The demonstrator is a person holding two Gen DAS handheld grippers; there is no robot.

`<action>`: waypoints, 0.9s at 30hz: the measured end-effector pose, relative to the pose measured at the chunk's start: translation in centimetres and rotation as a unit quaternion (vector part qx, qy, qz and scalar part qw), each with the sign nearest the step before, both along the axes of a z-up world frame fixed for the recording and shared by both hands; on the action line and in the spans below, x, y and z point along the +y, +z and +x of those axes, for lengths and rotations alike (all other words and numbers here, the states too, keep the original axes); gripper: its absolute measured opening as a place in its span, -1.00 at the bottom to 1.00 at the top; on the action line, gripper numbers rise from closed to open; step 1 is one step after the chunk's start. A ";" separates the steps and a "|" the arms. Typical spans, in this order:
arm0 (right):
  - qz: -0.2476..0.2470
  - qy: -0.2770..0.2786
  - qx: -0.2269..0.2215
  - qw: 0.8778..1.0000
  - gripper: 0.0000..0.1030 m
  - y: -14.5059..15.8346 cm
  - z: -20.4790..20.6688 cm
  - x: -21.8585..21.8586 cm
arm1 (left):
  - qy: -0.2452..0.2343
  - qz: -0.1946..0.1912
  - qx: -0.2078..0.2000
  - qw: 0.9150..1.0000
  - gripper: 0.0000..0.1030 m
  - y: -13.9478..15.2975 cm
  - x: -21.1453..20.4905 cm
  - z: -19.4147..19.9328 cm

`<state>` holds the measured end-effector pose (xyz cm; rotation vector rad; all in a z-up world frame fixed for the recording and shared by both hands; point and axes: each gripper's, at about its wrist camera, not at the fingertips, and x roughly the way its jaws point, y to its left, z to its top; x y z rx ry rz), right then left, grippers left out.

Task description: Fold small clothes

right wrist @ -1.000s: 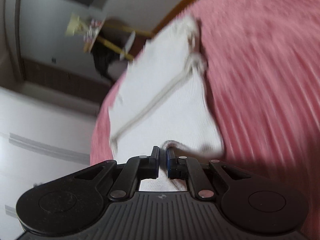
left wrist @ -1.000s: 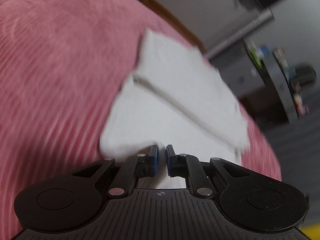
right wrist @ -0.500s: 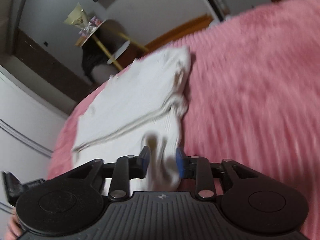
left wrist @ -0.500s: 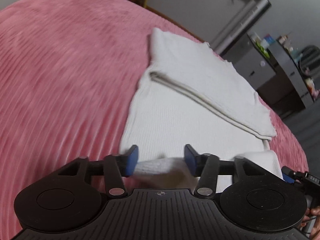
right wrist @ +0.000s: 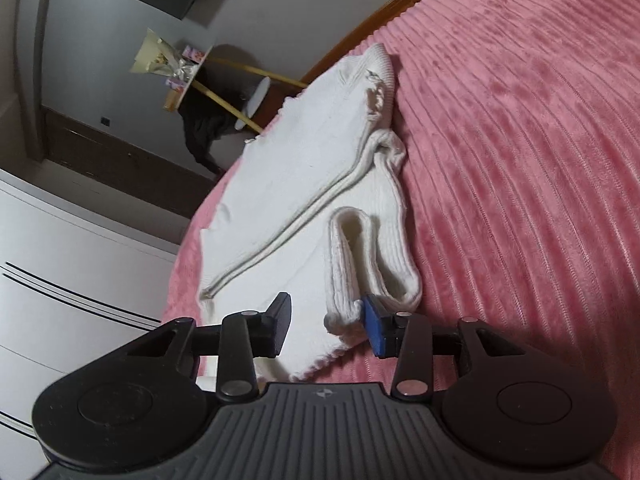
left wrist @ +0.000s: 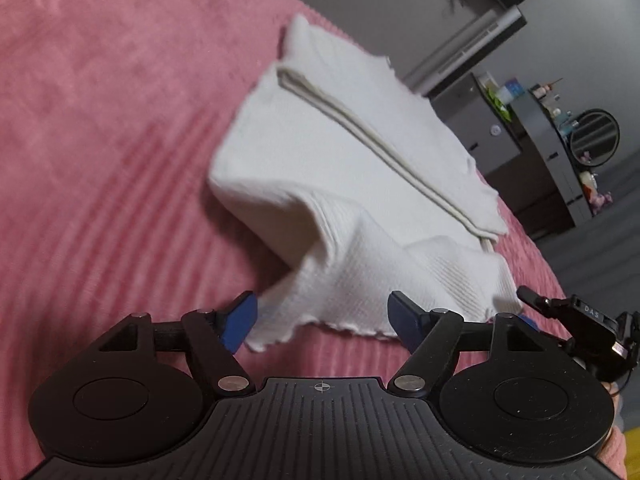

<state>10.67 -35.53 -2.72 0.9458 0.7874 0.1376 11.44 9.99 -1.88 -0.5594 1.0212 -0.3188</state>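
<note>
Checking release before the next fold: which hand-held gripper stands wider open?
The left hand-held gripper: its jaws are opening wide around the white garment's hem; the right hand-held gripper shows a narrower gap.

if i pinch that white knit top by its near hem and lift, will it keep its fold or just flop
Likely flops: the white knit top already sags into soft rolls at its near edge. Probably light, since it lies thin on the pink ribbed blanket. The ribbed knit should grip the pads rather than slip.

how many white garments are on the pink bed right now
1: a white garment, partly folded, lies on the pink bedspread just ahead of both grippers. Another could hide inside its folds.
</note>
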 end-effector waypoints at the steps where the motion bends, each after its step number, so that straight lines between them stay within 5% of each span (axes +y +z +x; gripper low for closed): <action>1: -0.001 0.001 0.001 1.000 -0.47 -0.1 0.2 0.0 | -0.005 -0.005 0.006 1.000 0.36 -0.5 -0.4 0.4; 2: -0.005 0.003 -0.001 1.000 -0.56 -0.1 0.3 0.1 | -0.014 -0.009 0.016 1.000 0.28 -0.9 -0.8 0.8; 7: -0.029 0.015 0.001 0.999 -0.77 -0.1 0.4 0.2 | -0.038 -0.016 0.057 0.998 -0.78 -2.3 -1.7 2.4; 15: 0.045 -0.023 -0.038 0.998 -0.80 1.0 1.5 -1.6 | -0.055 -0.076 -0.001 0.996 -0.79 3.2 -1.2 6.1; 19: 0.049 -0.063 -0.062 0.995 -0.80 2.7 4.0 -2.7 | -0.026 -0.060 -0.065 0.996 -0.81 6.6 -1.4 10.3; 25: 0.008 -0.104 -0.080 0.991 -0.82 4.4 8.8 -3.6 | 0.038 -0.061 -0.074 0.995 -0.88 6.8 -1.4 15.4; 27: -0.010 -0.111 -0.077 0.991 -0.97 4.3 10.2 -3.7 | 0.045 -0.023 -0.088 0.995 -0.88 6.5 -1.8 15.9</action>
